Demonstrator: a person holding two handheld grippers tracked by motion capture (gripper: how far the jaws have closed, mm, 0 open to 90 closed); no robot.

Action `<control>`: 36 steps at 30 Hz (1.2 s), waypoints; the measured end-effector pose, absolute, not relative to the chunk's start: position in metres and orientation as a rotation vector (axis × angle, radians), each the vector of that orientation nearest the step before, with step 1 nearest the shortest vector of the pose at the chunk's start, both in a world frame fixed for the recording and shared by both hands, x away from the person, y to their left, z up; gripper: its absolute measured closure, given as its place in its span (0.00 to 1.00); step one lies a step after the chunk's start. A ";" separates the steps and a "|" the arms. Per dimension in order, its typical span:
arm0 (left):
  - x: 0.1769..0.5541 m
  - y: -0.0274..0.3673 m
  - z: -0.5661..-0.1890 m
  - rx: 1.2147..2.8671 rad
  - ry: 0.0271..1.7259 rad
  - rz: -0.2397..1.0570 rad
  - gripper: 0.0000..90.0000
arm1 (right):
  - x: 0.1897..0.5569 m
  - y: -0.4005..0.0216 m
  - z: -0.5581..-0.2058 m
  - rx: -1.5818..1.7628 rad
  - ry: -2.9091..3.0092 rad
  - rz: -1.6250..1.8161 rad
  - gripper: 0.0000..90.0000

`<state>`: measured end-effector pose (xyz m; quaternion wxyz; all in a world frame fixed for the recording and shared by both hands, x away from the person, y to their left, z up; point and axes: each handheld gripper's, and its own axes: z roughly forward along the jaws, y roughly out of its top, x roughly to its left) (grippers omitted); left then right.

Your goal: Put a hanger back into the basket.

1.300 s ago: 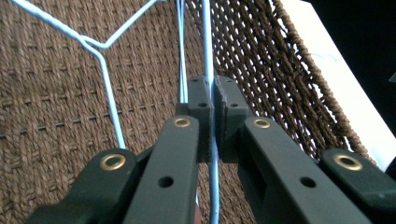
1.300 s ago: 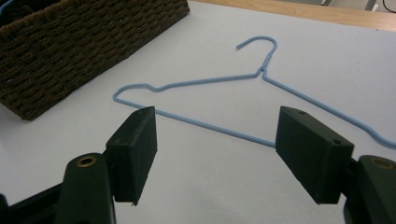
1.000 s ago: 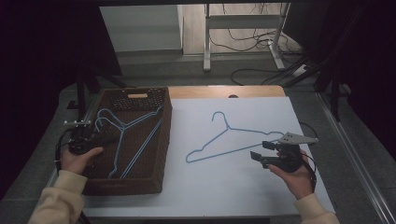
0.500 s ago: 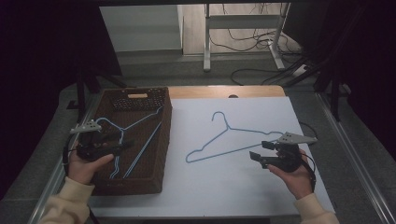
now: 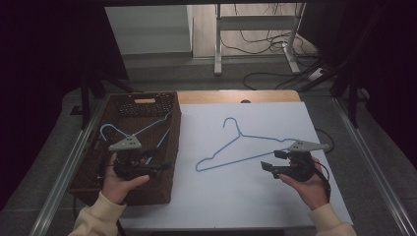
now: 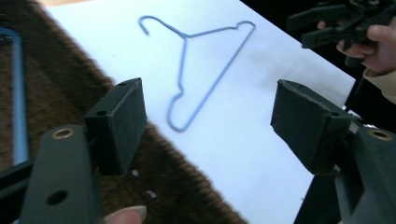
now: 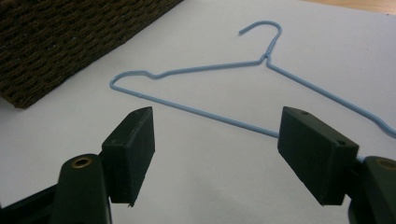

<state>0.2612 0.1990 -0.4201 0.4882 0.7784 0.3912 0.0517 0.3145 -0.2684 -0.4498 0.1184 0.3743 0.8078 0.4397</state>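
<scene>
My left claw (image 5: 164,166) hangs over the brown woven basket (image 5: 88,169), its jaws just spread wide with nothing between them, above the blue hangers (image 5: 110,129) lying inside the basket. To the right of the basket, one blue wire hanger (image 5: 246,146) lies flat on the white sheet (image 5: 236,196) covering the worktop. My right claw (image 5: 269,161) waits just beside that hanger's lower bar, at its far end from the basket, jaws wide apart and empty.

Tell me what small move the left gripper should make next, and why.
Probably carry the left gripper on toward the blue hanger lying on the white sheet. Its jaws have just been opening with nothing between them, it sits over the basket where another hanger already lies, and its camera faces the sheet hanger.
</scene>
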 end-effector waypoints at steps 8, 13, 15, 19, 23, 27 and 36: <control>0.259 0.190 -0.425 1.905 0.953 0.121 0.29 | 0.316 -0.260 -0.453 1.078 2.397 1.237 0.30; 0.258 0.191 -0.425 1.904 0.972 0.142 0.29 | 0.318 -0.254 -0.452 1.093 2.408 1.187 0.32; 0.257 0.193 -0.425 1.899 0.980 0.144 0.29 | 0.321 -0.250 -0.451 1.112 2.418 1.158 0.34; 0.257 0.194 -0.425 1.894 0.985 0.142 0.29 | 0.330 -0.234 -0.451 1.125 2.462 1.083 0.41; 0.257 0.192 -0.426 1.898 0.978 0.137 0.29 | 0.344 -0.216 -0.454 1.138 2.509 1.036 0.56; 0.257 0.191 -0.427 1.900 0.979 0.132 0.29 | 0.356 -0.200 -0.458 1.146 2.553 0.972 0.74; 0.258 0.191 -0.428 1.903 0.989 0.131 0.29 | 0.389 -0.175 -0.478 1.200 2.628 0.847 1.00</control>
